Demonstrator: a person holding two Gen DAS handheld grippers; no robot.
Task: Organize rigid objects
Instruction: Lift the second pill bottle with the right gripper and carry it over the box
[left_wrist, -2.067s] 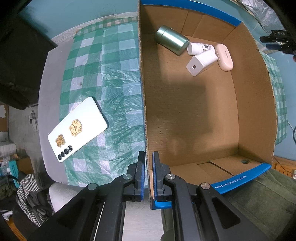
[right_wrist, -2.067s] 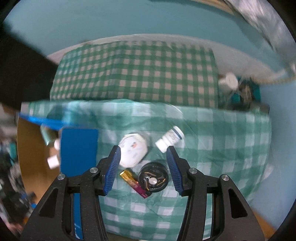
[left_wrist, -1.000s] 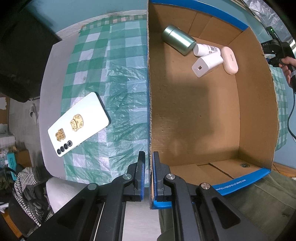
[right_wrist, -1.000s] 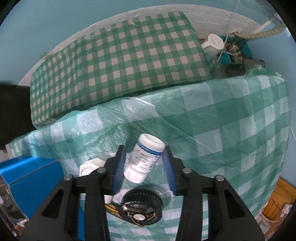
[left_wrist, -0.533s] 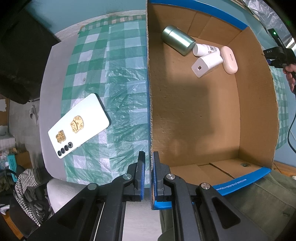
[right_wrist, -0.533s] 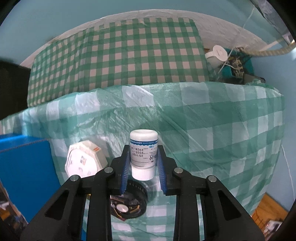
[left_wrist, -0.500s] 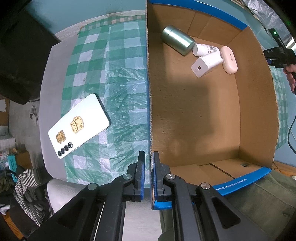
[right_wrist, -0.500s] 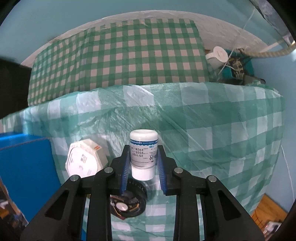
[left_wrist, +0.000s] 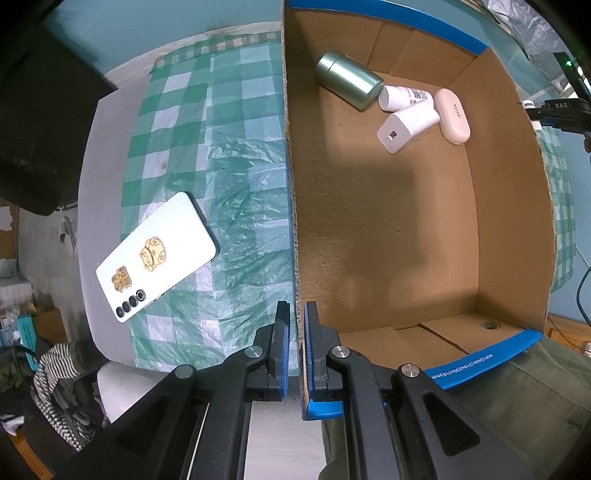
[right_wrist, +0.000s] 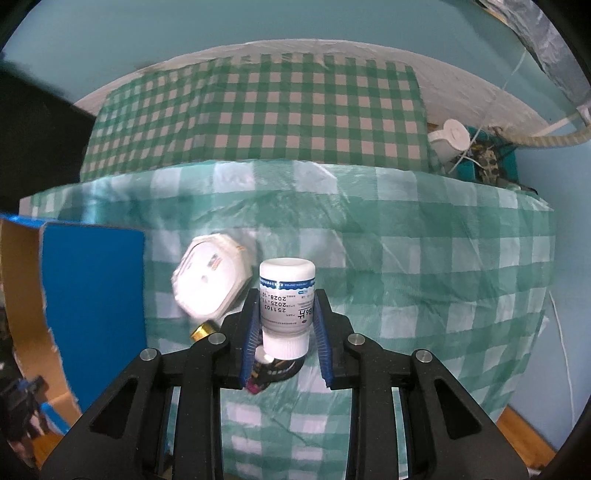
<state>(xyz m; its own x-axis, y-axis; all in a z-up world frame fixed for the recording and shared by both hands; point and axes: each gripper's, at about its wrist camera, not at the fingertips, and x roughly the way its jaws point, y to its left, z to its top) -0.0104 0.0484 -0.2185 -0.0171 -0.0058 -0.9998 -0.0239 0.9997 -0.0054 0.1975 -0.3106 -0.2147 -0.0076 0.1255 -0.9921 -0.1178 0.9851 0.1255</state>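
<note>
My right gripper (right_wrist: 285, 314) is shut on a white pill bottle (right_wrist: 286, 295) and holds it above the green checked cloth. Below it lie a white hexagonal box (right_wrist: 210, 282), a black round tin (right_wrist: 277, 365) and a gold-capped tube (right_wrist: 201, 331). My left gripper (left_wrist: 295, 332) is shut on the near left wall of the cardboard box (left_wrist: 291, 221). Inside the box lie a green tin (left_wrist: 347, 79), a white bottle (left_wrist: 404, 96), a white charger (left_wrist: 406, 125) and a pink case (left_wrist: 452, 116). A white phone (left_wrist: 155, 254) lies on the cloth left of the box.
The box's blue outer wall (right_wrist: 92, 295) stands left of the held bottle. A second checked surface (right_wrist: 258, 110) lies beyond the table. Clutter with a white cap (right_wrist: 452, 138) sits at the far right. Striped clothing (left_wrist: 55, 376) lies below the table's left edge.
My right gripper closed on the pill bottle and lifted it off the cloth. The left gripper stays clamped on the box wall.
</note>
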